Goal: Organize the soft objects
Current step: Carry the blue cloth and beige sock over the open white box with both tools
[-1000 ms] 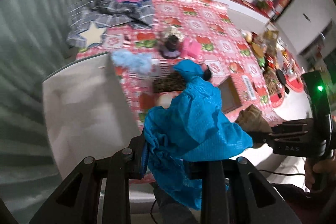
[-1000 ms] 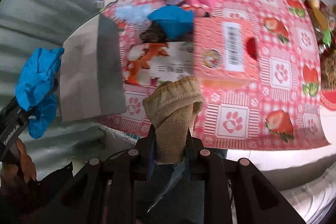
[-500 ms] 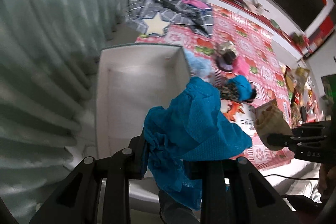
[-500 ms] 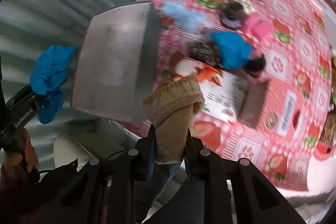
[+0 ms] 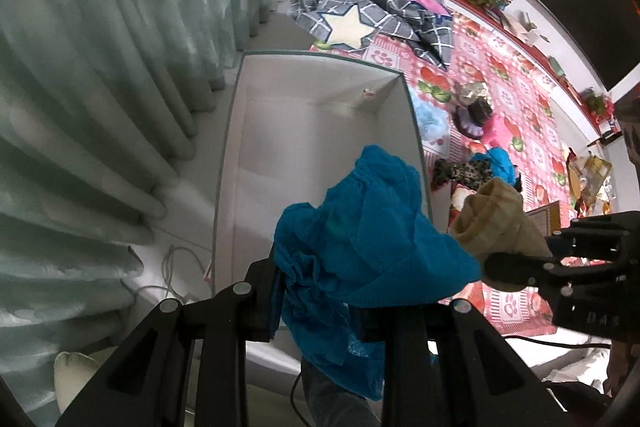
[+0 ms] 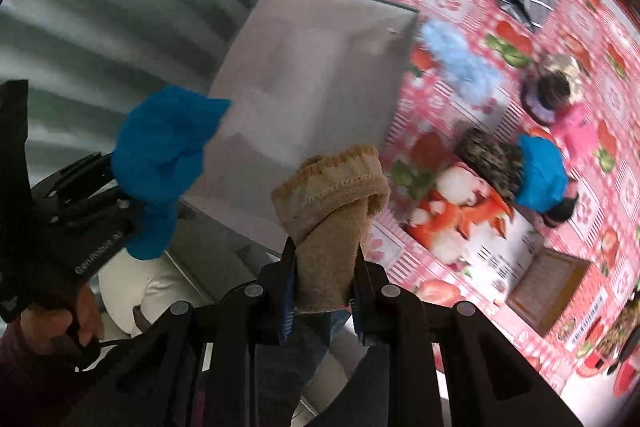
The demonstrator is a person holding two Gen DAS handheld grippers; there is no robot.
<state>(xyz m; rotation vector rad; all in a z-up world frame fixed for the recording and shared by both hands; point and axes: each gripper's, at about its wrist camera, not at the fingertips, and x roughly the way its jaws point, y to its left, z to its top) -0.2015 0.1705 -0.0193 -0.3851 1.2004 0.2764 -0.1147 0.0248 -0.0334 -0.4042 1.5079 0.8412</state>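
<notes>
My left gripper (image 5: 320, 291) is shut on a crumpled blue cloth (image 5: 368, 243) and hangs over the near end of a white open box (image 5: 316, 131) whose inside is bare. In the right wrist view my right gripper (image 6: 324, 267) is shut on a tan knitted sock (image 6: 332, 203), above the box's (image 6: 320, 79) near right corner. That sock (image 5: 496, 223) shows at the right of the left wrist view. The blue cloth (image 6: 160, 147) and left gripper show at the left of the right wrist view.
A red strawberry-print cloth (image 5: 516, 99) covers the surface right of the box, with a light blue fluffy item (image 6: 456, 55), a leopard-print item (image 6: 488, 155), another blue item (image 6: 540, 175), a pink item (image 6: 576, 123) and a printed carton (image 6: 480, 235). Grey checked bedding (image 5: 380, 7) lies beyond. Curtains (image 5: 100, 67) hang left.
Both grippers have swung left from over the strawberry cloth to the white box, rolling as they went. Each still holds its item.
</notes>
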